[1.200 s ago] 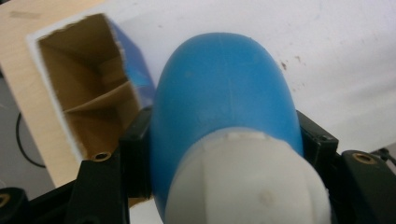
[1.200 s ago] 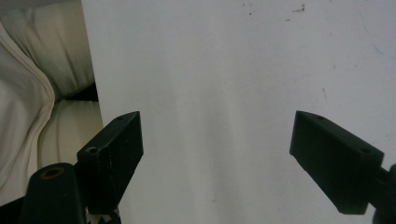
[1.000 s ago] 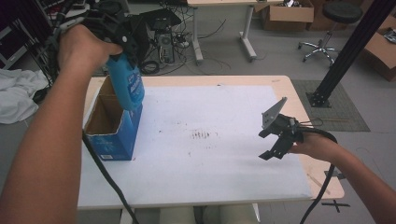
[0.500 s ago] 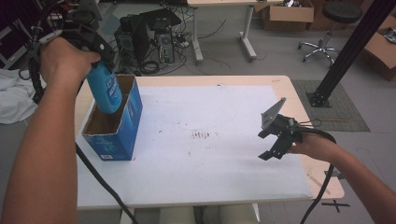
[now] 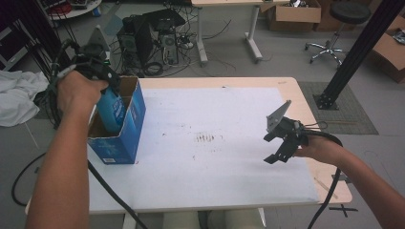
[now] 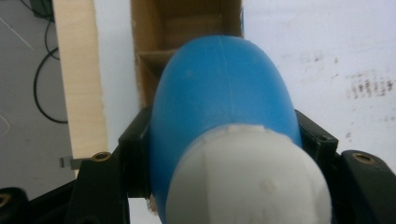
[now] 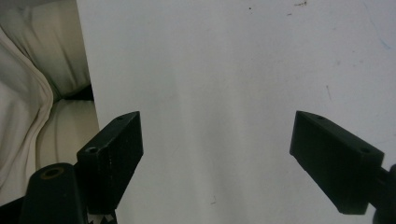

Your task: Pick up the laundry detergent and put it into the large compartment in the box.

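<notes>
A blue bottle (image 5: 113, 112) with a white cap (image 6: 247, 182) stands partly inside an open blue cardboard box (image 5: 130, 128) at the table's left edge. My left gripper (image 5: 106, 88) is shut on the bottle's upper body, and its black jaws press both sides of the bottle (image 6: 224, 102) in the left gripper view. The box's brown inside (image 6: 187, 28) shows beyond the bottle. Over the right part of the white table top (image 5: 215, 171), my right gripper (image 5: 274, 147) is open and holds nothing. Its jaws stand wide apart in the right gripper view (image 7: 217, 154).
Dark smudges (image 5: 206, 138) mark the middle of the table. Behind the table stand a computer tower and cables (image 5: 143, 38). A black post (image 5: 353, 52) rises at the right, and a white cloth (image 5: 16, 102) lies on the floor at the left.
My left gripper has come down and toward the person with the bottle, which now sits lower inside the box. The right gripper has hardly moved.
</notes>
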### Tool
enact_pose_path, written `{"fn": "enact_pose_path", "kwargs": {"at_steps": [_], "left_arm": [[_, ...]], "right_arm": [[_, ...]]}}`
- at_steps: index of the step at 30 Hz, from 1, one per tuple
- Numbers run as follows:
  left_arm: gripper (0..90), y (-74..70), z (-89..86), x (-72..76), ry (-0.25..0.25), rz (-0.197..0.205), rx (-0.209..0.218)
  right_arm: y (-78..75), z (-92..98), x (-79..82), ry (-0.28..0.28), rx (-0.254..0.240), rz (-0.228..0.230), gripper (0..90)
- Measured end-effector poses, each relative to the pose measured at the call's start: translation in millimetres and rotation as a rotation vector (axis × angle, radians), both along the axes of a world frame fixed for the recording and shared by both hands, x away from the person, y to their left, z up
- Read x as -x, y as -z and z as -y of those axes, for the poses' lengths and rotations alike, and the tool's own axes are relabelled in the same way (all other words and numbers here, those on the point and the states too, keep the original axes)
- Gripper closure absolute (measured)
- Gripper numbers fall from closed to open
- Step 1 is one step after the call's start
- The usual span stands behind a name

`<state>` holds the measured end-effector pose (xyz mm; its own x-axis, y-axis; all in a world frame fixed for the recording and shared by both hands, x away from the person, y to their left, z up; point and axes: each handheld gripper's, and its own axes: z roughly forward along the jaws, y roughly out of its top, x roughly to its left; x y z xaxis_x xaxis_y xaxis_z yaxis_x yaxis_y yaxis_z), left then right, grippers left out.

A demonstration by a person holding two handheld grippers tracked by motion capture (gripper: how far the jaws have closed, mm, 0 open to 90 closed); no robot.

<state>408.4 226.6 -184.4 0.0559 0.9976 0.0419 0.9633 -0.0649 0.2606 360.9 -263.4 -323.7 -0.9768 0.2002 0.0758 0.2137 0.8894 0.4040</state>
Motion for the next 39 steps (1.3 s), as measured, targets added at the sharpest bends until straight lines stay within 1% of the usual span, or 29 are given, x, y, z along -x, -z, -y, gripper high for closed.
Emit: {"fn": "enact_pose_path", "kwargs": {"at_steps": [7,12,15,17,18,19,20,22,24,25,26,27,28,36,39], "left_arm": [[38.0,38.8,-6.7,-1.5,-0.012,-0.032,0.016],[38.0,61.0,-10.1,-1.5,-0.018,-0.034,0.024],[38.0,71.6,-12.2,-1.7,-0.028,-0.039,0.028],[38.0,77.4,-13.1,-1.5,-0.031,-0.034,0.029],[38.0,80.5,-13.7,-1.5,-0.03,-0.041,0.029],[38.0,80.5,-13.7,-1.5,-0.03,-0.041,0.029],[38.0,86.1,-15.5,-1.4,-0.034,-0.047,0.036],[38.0,91.8,-17.0,-1.1,-0.034,-0.052,0.038],[37.9,97.2,-18.0,-0.9,-0.029,-0.063,0.031],[37.9,99.6,-18.5,-0.7,-0.029,-0.063,0.028],[37.9,100.2,-19.1,-0.2,-0.032,-0.052,0.034],[37.9,99.9,-19.9,-0.2,-0.037,-0.049,0.038],[37.9,100.2,-20.1,-0.4,-0.035,-0.055,0.037],[37.5,100.8,-20.4,0.6,-0.026,-0.05,0.038],[36.5,99.7,-21.2,1.7,-0.032,-0.037,0.038]], "right_arm": [[2.2,2.5,-0.8,0.006,0.003,-0.005,17.2],[4.8,3.4,-1.3,0.009,0.006,-0.01,17.2],[6.3,2.7,-1.8,0.01,0.01,-0.015,17.2],[6.7,2.1,-2.0,0.006,0.008,-0.014,17.2],[6.9,2.0,-2.0,0.007,0.007,-0.014,17.2],[6.9,2.0,-2.0,0.007,0.007,-0.014,17.2],[7.7,1.9,-2.5,0.009,0.011,-0.016,17.2],[8.0,1.9,-2.5,0.009,0.012,-0.018,17.2],[8.4,2.2,-2.7,0.01,0.011,-0.02,17.2],[8.7,2.2,-2.8,0.011,0.014,-0.021,17.2],[9.2,2.3,-2.8,0.012,0.014,-0.022,17.2],[9.4,2.3,-2.9,0.014,0.016,-0.024,17.2],[9.9,2.2,-3.3,0.011,0.016,-0.023,17.2],[10.7,-0.2,-2.1,0.011,0.016,-0.024,17.2],[10.3,-0.2,-1.7,0.008,0.016,-0.023,17.2]]}}
